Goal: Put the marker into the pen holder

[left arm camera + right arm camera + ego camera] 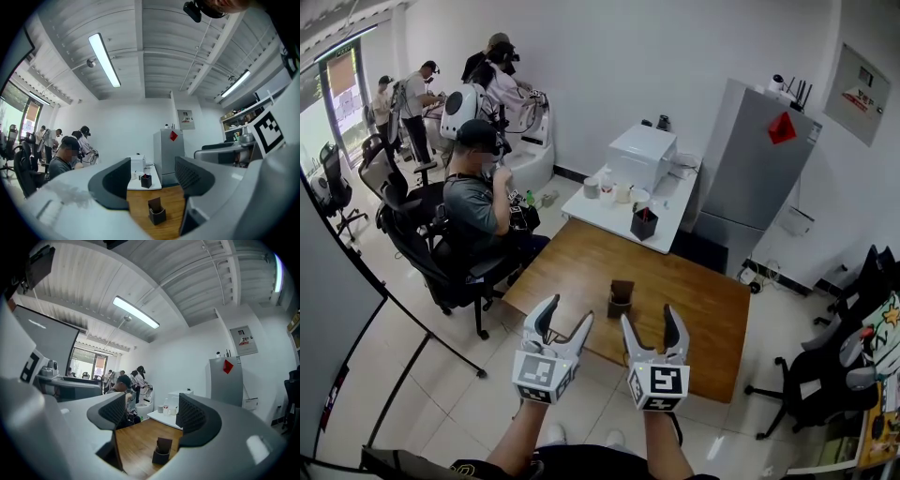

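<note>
Seated person [474,199] at far left, on a black chair, well apart from the work area.

Left hand-held gripper [569,314] [152,176]: held level in front of the near edge of the wooden surface [698,314]. Jaws stand wide apart, with nothing between the pads and nothing touched.

Pen holder [621,298] [156,212] [162,452]: dark and upright, around the middle of the wooden surface. It sits beyond both grippers and between them in the head view, and it is framed in the gap of each pair of jaws without contact.

Right hand-held gripper [650,319] [151,404]: level, just beside the left one. Jaws wide, pads bare, empty.

Marker: not picked out with certainty. A black box [643,223] on the white surface [605,211] behind shows a red tip — cannot tell whether that is it.

Grey cabinet [759,169] with a red diamond label stands at right, against the wall.
</note>
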Motion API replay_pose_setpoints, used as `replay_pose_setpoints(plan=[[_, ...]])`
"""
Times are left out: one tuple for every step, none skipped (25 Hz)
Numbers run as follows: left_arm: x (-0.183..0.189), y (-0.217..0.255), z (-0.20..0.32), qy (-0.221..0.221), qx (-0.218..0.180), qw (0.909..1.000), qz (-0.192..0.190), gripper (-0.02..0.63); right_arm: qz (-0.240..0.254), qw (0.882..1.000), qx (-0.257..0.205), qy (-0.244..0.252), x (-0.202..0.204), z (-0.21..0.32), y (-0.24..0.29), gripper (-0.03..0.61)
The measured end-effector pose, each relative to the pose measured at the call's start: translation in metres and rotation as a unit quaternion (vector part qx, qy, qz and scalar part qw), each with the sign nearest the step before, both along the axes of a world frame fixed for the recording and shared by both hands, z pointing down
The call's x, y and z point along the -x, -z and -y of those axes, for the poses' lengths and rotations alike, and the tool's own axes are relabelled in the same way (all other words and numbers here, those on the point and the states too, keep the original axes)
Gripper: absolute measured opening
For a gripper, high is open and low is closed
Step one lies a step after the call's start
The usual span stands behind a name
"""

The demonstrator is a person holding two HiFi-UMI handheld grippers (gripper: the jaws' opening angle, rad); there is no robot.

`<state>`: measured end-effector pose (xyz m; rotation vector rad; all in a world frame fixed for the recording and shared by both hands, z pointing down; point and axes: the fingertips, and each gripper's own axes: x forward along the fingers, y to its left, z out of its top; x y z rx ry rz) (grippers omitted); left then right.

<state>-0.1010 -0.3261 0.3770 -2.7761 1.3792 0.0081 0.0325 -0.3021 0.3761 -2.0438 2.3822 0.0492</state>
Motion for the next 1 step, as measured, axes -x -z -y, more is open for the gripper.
replay_pose_setpoints(plan=[[0.0020,-0.0002,0.0005,0.000,0.001,1.0000,0.000,0.295,0.000,1.000,0.001,0.001,0.0028,0.0007,-0.0001,0.351]])
